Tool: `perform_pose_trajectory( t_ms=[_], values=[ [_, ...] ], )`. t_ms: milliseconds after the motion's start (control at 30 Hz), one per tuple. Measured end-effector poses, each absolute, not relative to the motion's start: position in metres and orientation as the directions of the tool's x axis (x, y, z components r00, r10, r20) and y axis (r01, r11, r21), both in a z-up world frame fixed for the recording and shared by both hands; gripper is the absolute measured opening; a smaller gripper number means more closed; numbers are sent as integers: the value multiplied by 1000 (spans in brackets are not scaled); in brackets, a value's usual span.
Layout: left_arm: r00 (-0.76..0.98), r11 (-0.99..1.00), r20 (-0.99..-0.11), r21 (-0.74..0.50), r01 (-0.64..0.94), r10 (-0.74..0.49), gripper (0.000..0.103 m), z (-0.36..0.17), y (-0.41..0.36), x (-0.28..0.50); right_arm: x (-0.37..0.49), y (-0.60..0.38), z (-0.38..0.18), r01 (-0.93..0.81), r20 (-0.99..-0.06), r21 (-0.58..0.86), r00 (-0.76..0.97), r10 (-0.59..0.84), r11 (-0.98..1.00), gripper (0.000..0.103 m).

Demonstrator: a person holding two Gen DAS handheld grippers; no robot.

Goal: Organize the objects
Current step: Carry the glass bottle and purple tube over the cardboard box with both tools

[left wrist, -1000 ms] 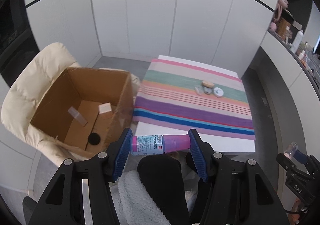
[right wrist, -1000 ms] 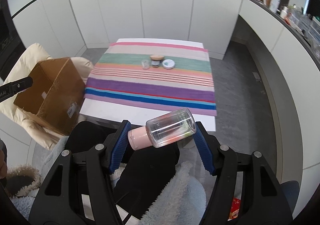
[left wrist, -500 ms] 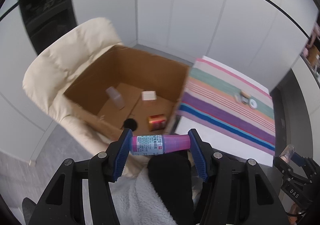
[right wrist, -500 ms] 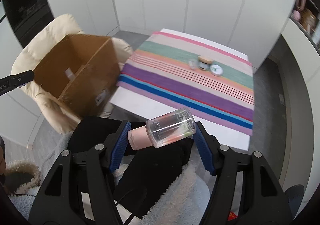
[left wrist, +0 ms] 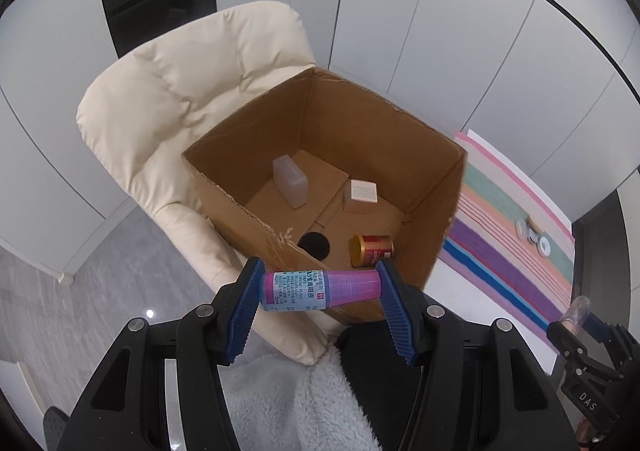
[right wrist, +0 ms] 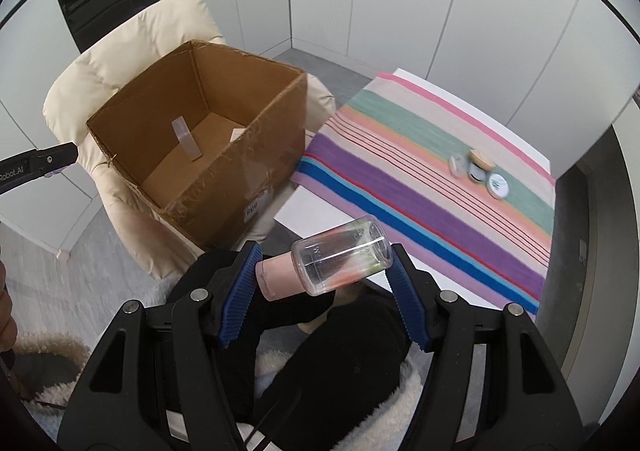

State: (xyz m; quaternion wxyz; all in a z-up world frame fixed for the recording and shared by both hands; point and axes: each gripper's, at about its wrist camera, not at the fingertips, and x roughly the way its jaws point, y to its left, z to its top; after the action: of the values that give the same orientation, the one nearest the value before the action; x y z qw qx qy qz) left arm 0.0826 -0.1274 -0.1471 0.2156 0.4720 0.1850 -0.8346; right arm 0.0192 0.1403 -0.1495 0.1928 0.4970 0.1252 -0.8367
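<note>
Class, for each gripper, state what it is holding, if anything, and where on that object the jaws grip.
Left gripper: a small pink bottle, clamped end to end. Right gripper: a clear bottle with a pink cap, held between cap top and base.

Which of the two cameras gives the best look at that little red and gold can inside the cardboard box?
The left wrist view. It looks down into the cardboard box, where the red and gold can lies on its side on the floor. In the right wrist view the box's near wall hides the can entirely.

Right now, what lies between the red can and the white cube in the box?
Only bare cardboard floor separates the red can from the white cube in the left wrist view.
</note>
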Motion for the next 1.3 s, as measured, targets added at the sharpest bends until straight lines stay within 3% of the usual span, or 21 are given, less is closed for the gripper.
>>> perform_pose_trajectory(
  t_ms=[133,1167,1200,1267,1300],
  values=[
    [-453,-833,-869,-93,546,-199,58,-153,-137,69,3,117,-155,491,-888,40,-383,-257,-870,66],
    [-386,-813,-886,-18,582,-257,59,-188,-199,-37,-100,-44,-221,648,-904,34,-304,-300,-761,67],
    [-388,-811,-887,-28,584,-249,60,-189,-200,-37,-101,-46,-222,648,-904,39,-301,-303,-760,67],
    [-374,-803,-898,-41,595,-232,76,-192,-204,-38,-102,-49,-223,663,-895,63,-293,-337,-746,67],
    [-362,-798,-905,-44,602,-224,90,-194,-206,-38,-101,-51,-222,676,-891,76,-284,-354,-733,77]
  ],
)
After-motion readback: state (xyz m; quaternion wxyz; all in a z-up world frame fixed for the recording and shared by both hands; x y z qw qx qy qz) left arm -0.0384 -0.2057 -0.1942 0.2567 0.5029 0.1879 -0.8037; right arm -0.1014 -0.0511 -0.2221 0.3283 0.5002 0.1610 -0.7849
